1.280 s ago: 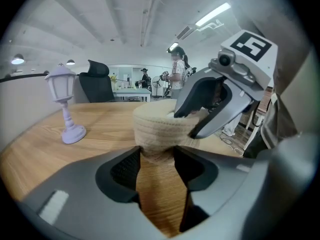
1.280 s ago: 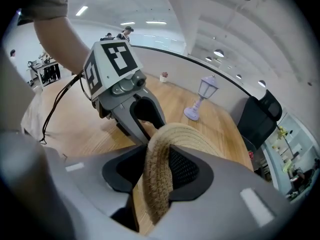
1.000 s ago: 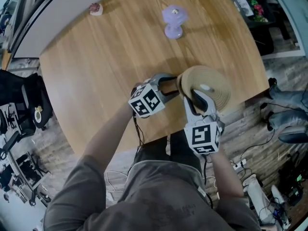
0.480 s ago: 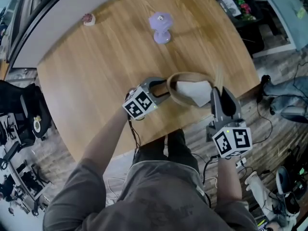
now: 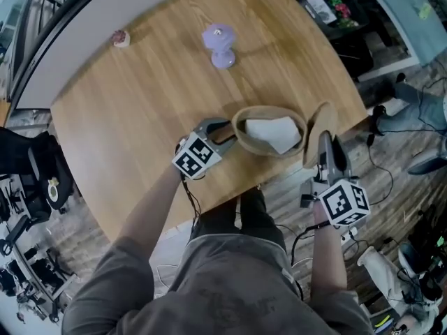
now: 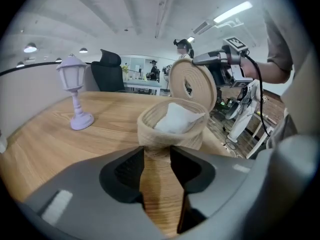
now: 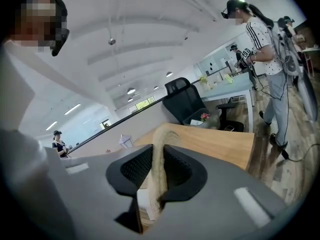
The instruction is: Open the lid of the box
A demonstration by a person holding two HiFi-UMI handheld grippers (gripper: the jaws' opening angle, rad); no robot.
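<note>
The left gripper (image 6: pixel 157 153) had its jaws closing on the near wall of the woven box (image 6: pixel 167 134), with both tips touching it. Just beyond those jaws, inside the open box, lay a white wad (image 6: pixel 176 118). The right gripper (image 7: pixel 159 171) also had its jaws closing, and they pinched the round lid (image 7: pixel 160 144) edge-on between the pads. The lid was off the box and upright at its far side. Farther ahead and left of the left jaws, a purple lantern (image 6: pixel 74 96) stood on the wooden table (image 6: pixel 110 119).

Grey short-sleeved T-shirt (image 5: pixel 230 285); grey left gripper (image 5: pixel 231 132) and right gripper (image 5: pixel 325 149) bear black-and-white marker cubes (image 5: pixel 193 157).
</note>
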